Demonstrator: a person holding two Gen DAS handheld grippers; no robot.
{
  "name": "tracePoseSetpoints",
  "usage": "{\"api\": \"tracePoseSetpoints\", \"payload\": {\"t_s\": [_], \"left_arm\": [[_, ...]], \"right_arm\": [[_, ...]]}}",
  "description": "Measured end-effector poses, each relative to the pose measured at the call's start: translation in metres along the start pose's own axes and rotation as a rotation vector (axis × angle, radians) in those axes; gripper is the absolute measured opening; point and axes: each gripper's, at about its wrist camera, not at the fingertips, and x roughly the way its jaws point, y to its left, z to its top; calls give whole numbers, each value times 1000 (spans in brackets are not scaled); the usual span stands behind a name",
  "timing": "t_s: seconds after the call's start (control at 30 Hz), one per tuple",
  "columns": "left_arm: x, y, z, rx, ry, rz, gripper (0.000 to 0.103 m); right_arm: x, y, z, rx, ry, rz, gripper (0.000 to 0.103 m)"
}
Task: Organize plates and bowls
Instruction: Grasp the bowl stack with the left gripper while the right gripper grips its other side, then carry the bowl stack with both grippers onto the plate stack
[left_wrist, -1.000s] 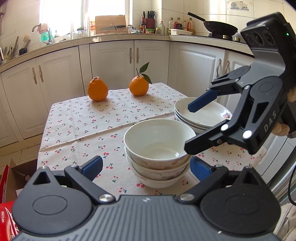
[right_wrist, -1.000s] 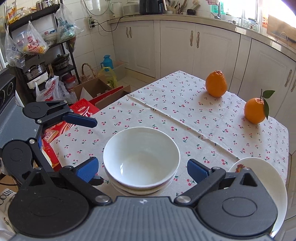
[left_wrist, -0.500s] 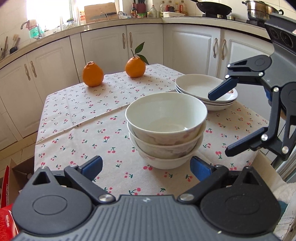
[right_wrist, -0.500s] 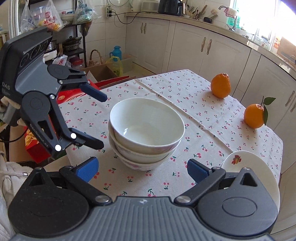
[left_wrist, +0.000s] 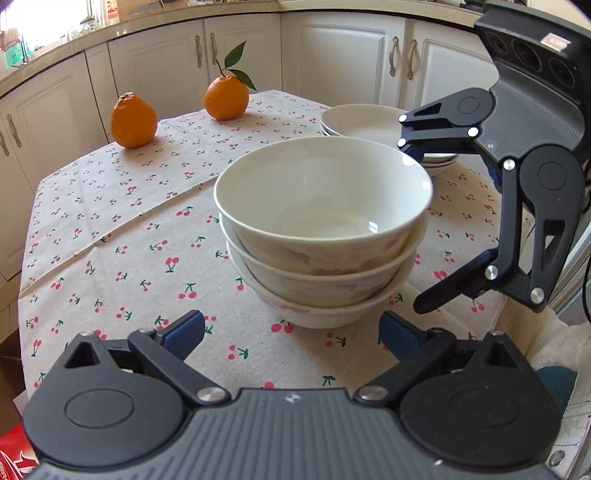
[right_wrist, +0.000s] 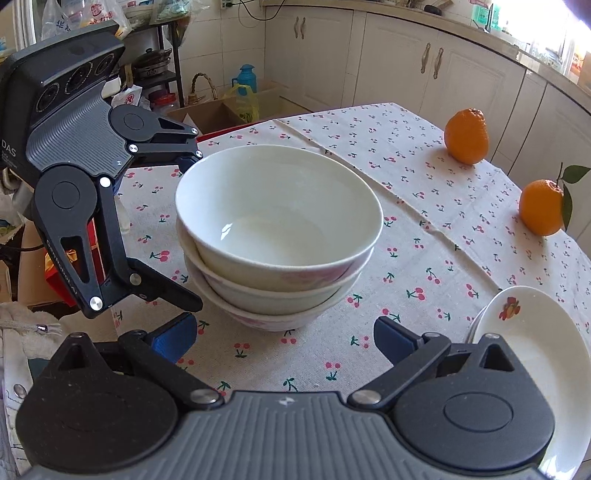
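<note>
Three white bowls (left_wrist: 321, 229) (right_wrist: 277, 229) sit nested in a stack in the middle of the cherry-print tablecloth (left_wrist: 110, 229). My left gripper (left_wrist: 291, 330) (right_wrist: 192, 232) is open, its blue pads wide apart just short of the stack's base. From the other side my right gripper (right_wrist: 284, 334) (left_wrist: 417, 227) is open too, with its fingers spread beside the stack's wall. Neither gripper holds anything. A stack of white plates (left_wrist: 369, 122) (right_wrist: 532, 332) rests near the table's edge beyond the bowls.
Two oranges (left_wrist: 133, 120) (left_wrist: 226, 98) stand at the far side of the table. White kitchen cabinets (left_wrist: 332, 55) run behind it. Cardboard boxes (right_wrist: 221, 110) and a red carton (left_wrist: 11, 458) lie on the floor by the table.
Both grippers have come down and in toward the bowl stack, which now looks larger and nearer in each view. Both have rolled a little. Their jaws stay wide apart.
</note>
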Motion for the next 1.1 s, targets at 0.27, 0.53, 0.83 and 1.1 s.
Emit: {"api": "tracePoseSetpoints", "payload": {"t_s": [0.27,0.53,0.83,1.1], "left_arm": [[5,11,6,115,22,-102,97],[4,17,11,205,18,-187,88],[10,26,17,237,28,-262,83],[13,30,21,267,38,-315,80]], "right_arm": [[7,-5,13,-92,24,62,103],[10,-7,23,-168,56,100,102],[14,-10,30,-189,81,140,93],[16,-12,32,-189,94,152,92]]}}
